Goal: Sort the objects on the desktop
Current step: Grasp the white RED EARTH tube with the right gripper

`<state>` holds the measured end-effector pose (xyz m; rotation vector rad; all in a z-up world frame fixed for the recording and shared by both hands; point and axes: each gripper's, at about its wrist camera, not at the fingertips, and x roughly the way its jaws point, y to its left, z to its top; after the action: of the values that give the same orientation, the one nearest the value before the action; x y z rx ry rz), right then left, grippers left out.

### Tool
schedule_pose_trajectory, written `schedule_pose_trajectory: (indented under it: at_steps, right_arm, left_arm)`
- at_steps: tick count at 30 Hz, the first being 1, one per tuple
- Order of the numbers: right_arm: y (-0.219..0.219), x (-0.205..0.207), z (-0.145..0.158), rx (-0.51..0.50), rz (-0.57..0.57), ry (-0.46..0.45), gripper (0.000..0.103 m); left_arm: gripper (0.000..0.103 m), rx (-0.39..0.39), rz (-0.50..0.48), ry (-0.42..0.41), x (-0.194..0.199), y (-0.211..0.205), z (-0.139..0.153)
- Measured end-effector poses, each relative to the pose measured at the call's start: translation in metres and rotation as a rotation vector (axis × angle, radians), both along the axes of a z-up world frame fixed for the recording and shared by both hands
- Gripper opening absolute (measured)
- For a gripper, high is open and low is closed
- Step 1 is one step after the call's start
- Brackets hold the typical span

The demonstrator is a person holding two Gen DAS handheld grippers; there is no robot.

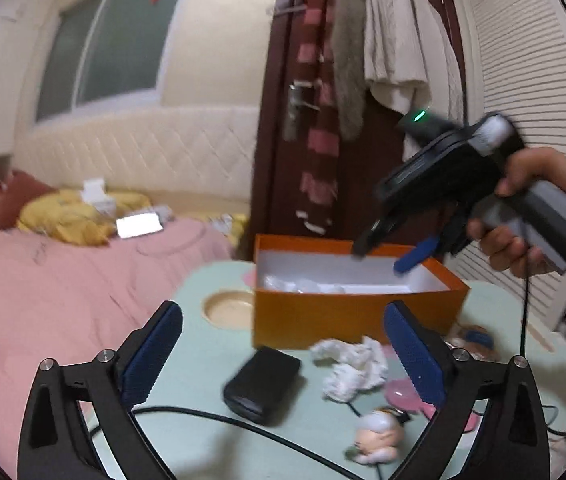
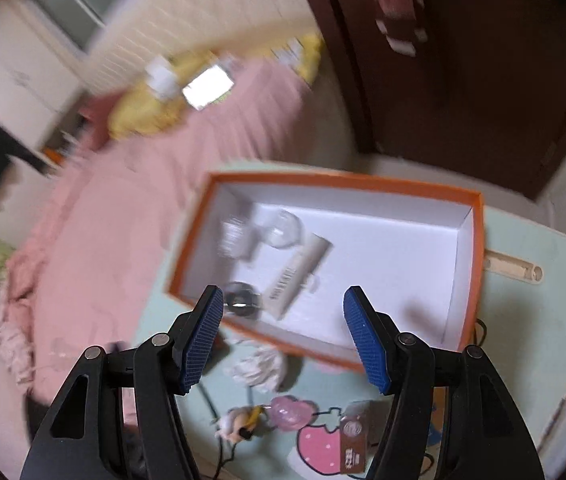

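Box: the orange box (image 2: pixel 479 216) is set at the far edge of the table (image 1: pixel 203 452); a tube (image 2: pixel 299 276), a clear round piece and a dark ring are already placed in it.
Left on table: a black case (image 1: pixel 261 384), a tissue (image 1: pixel 353 368), a pink item (image 2: pixel 289 412), a figurine (image 1: pixel 377 436), a small brown box (image 2: pixel 357 446).
Left gripper (image 1: pixel 283 360): fingers spread wide, nothing held, above the case.
Right gripper (image 2: pixel 283 336): fingers apart, empty, over the box's near wall.
Progress: judged partly done.

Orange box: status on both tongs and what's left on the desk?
Left tongs open, low over desk. Right tongs open, empty, above orange box. Black case, crumpled tissue, figurine still out; cable crosses desk.
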<state>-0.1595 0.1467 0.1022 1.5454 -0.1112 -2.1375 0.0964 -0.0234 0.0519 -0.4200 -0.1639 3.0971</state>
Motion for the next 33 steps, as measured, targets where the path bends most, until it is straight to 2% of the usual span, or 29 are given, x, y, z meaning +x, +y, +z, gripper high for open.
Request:
schedule_pose_trajectory:
  at_steps: [5,11,17,20,21,22,23,28,30,33]
  right_arm:
    - [-0.030,-0.028,-0.035,0.075,-0.017,-0.149,0.064]
    - [-0.051,-0.044,-0.053,0.181,-0.033,-0.184,0.064]
    - [-0.057,-0.044,-0.064,0.236,-0.026,-0.203,0.063]
    - [-0.060,-0.043,-0.067,0.299,-0.014,-0.176,0.046]
    - [-0.060,-0.042,-0.066,0.315,-0.005,-0.159,0.033]
    - [-0.059,-0.041,-0.066,0.318,0.001,-0.148,0.025]
    - [-0.058,-0.041,-0.066,0.314,0.004,-0.140,0.021]
    - [-0.042,-0.043,-0.063,0.222,0.002,-0.145,0.021]
    - [-0.034,-0.040,-0.049,0.157,0.000,-0.125,0.021]
    - [-0.017,-0.026,-0.013,0.083,-0.004,-0.040,0.021]
  left_arm:
    - [0.101,0.007,-0.018,-0.015,-0.001,-0.004,0.002]
    - [0.101,0.025,-0.031,-0.015,-0.001,-0.010,0.003]
    - [0.101,0.049,-0.038,-0.020,-0.003,-0.017,0.003]
    - [0.102,0.059,-0.035,-0.021,-0.004,-0.019,0.003]
    - [0.101,0.064,-0.034,-0.022,-0.004,-0.020,0.003]
    - [0.101,0.069,-0.033,-0.022,-0.004,-0.021,0.003]
    - [0.101,0.074,-0.032,-0.023,-0.004,-0.022,0.002]
    - [0.102,0.077,-0.022,-0.034,-0.006,-0.023,-0.001]
    - [0.102,0.074,-0.018,-0.040,-0.008,-0.023,-0.003]
    - [0.102,0.070,-0.016,-0.057,-0.010,-0.022,-0.006]
